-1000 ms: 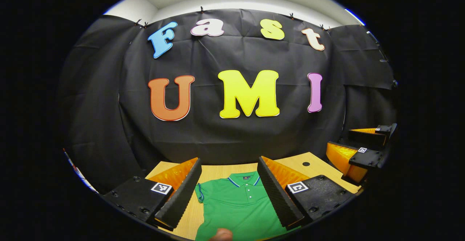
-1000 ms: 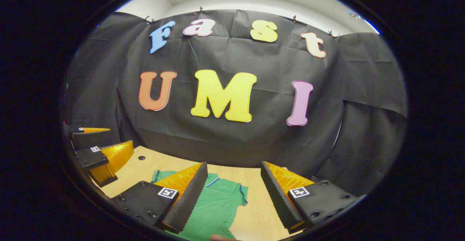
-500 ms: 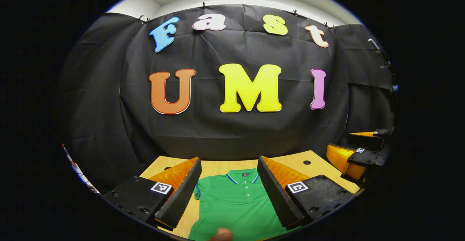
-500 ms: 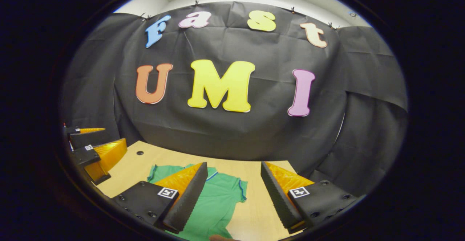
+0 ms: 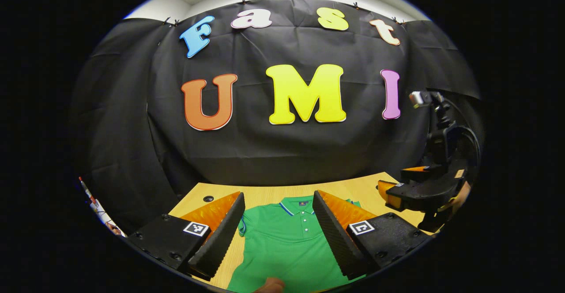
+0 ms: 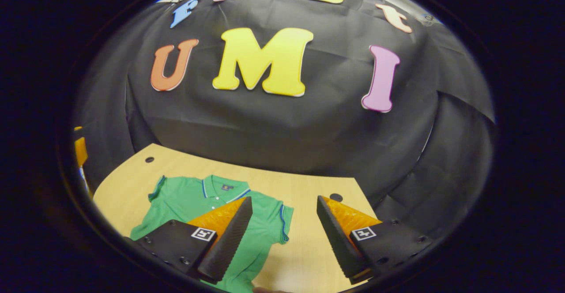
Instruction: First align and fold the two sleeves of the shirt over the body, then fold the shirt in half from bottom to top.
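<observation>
A green polo shirt (image 5: pixel 282 244) lies flat on the wooden table (image 5: pixel 265 193), collar toward the wall, both short sleeves spread out. My left gripper (image 5: pixel 278 194) hovers open above the shirt's chest, with the collar and button placket between its fingers. My right gripper (image 6: pixel 284 199) is also open, above the shirt's right sleeve (image 6: pixel 282 222) and the bare table beside it. The whole upper shirt (image 6: pixel 198 200) shows in the right gripper view, with the left sleeve (image 6: pixel 156 189) at the far side. The right gripper (image 5: pixel 417 191) appears at the right of the left gripper view, held by a hand (image 5: pixel 459 198).
The black cloth wall (image 6: pixel 282 134) closes the table's far side. Small round holes (image 6: pixel 335 197) (image 6: pixel 149 159) mark the tabletop near its back corners. Bare wood (image 6: pixel 304 249) lies to the right of the shirt. A fingertip (image 5: pixel 269 285) shows at the bottom edge of the left gripper view.
The right gripper has risen and tipped downward, so more of the shirt and table shows in its view. The left gripper has tipped down slightly. Both stay open.
</observation>
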